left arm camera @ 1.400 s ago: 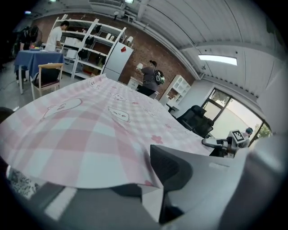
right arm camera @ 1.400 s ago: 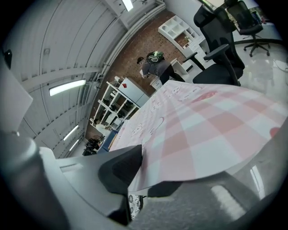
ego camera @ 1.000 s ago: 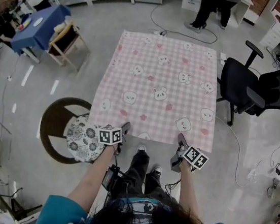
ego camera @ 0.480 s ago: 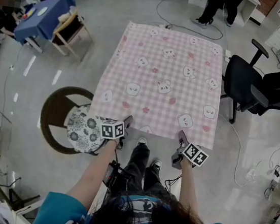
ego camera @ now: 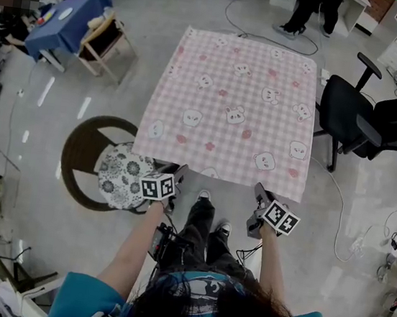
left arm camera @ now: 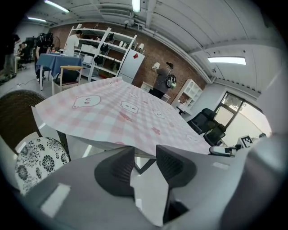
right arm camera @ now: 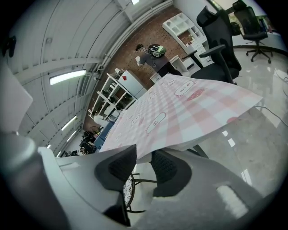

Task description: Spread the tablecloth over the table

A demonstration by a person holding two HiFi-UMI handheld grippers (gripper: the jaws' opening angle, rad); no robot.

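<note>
The pink checked tablecloth (ego camera: 234,104) with animal faces lies flat over the table, its near hem hanging free. My left gripper (ego camera: 176,179) sits just short of the near hem, left of middle. Its jaws are opening, and between them I see only floor and a table leg in the left gripper view, where the left gripper (left arm camera: 145,162) points at the tablecloth (left arm camera: 117,112). My right gripper (ego camera: 259,196) hovers by the hem further right, jaws opening, with nothing between them. In the right gripper view the tablecloth (right arm camera: 180,105) hangs just beyond the right gripper (right arm camera: 144,167).
A stool with a floral cushion (ego camera: 120,178) stands on a round brown rug (ego camera: 83,150) at my left. Black office chairs (ego camera: 353,113) crowd the table's right side. A blue-covered table (ego camera: 60,21), a wooden chair (ego camera: 106,44) and a standing person (ego camera: 309,9) lie further off.
Both grippers have let go of the cloth's near hem and drawn back a little toward me, jaws widening. The cloth has stayed spread on the table.
</note>
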